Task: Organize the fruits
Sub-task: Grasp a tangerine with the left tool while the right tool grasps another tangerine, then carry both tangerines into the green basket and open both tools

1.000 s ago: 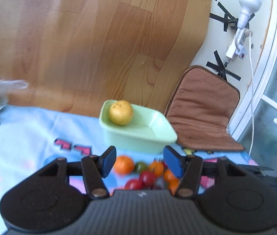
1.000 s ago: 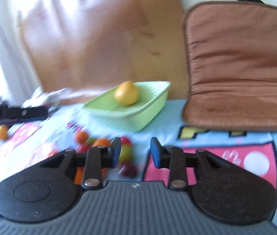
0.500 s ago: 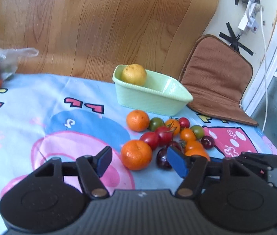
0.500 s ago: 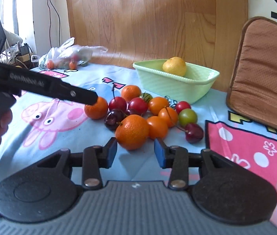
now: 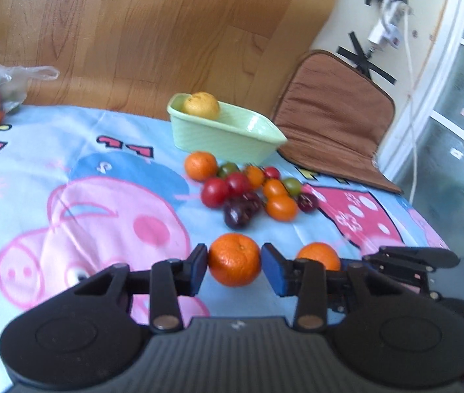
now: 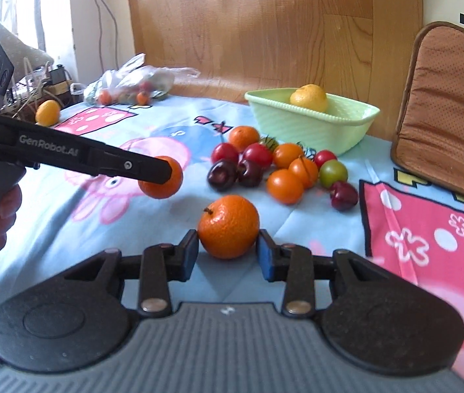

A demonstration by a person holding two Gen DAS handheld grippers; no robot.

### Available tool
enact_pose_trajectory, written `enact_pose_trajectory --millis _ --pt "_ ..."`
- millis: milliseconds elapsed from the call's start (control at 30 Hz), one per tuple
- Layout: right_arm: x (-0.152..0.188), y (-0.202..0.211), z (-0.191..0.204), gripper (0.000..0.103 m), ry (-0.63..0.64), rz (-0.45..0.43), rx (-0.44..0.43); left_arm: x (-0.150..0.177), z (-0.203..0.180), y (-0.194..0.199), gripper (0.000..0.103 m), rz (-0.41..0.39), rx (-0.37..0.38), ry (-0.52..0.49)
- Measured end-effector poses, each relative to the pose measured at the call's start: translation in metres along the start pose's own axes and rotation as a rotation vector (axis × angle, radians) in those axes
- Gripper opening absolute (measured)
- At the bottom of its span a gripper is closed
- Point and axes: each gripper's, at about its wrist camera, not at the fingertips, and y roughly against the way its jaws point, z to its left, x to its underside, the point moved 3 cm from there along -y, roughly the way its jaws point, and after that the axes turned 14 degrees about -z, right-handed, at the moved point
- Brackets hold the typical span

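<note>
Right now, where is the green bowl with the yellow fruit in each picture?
Left wrist view: the green bowl sits upper middle, behind the fruit pile, with the yellow fruit at its far left end.
Right wrist view: the green bowl sits upper right of centre, with the yellow fruit inside it.
Shared landmark: the brown cushion just right of the bowl.

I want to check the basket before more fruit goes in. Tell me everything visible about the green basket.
The pale green rectangular plastic basket has ribbed, outward-flaring walls and a beaded rim. It sits upright on the blue cartoon blanket, in front of the wooden board, left of the brown cushion. One yellow citrus fruit lies inside. Neither tool touches it.
</note>
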Motion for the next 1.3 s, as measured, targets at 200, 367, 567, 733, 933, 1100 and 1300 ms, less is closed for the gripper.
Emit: enact_pose_trajectory --millis 200,367,567,733,933,1100,1300 --pt "0.010 0.022 0.012 0.042 0.021 -0.011 -0.018 0.020 -0.019 0.011 0.040 0.016 0.002 -0.056" --pt "0.010 0.023 0.013 0.049 0.036 -0.025 0.009 0.020 -0.027 0.007 0.043 0.028 0.000 -0.098" --pt "0.003 0.019 0.004 0.041 0.026 -0.047 -0.016 -0.013 -0.032 -0.005 0.038 0.031 0.045 -0.093" --pt "-0.049 0.001 -0.025 0.041 0.030 -0.172 0.031 -0.082 -0.033 -0.045 0.038 -0.055 0.028 -0.108" --pt "-0.092 -0.060 -0.078 0.041 0.012 -0.213 0.130 -0.129 -0.010 -0.126 0.038 -0.061 -0.045 -0.065" --pt "-0.088 -0.107 -0.109 0.041 -0.025 -0.152 0.176 -0.126 0.012 -0.181 0.038 0.002 -0.109 -0.064" --pt "-0.082 -0.128 -0.116 0.043 -0.009 -0.124 0.179 -0.113 0.021 -0.206 0.039 0.043 -0.154 -0.072"
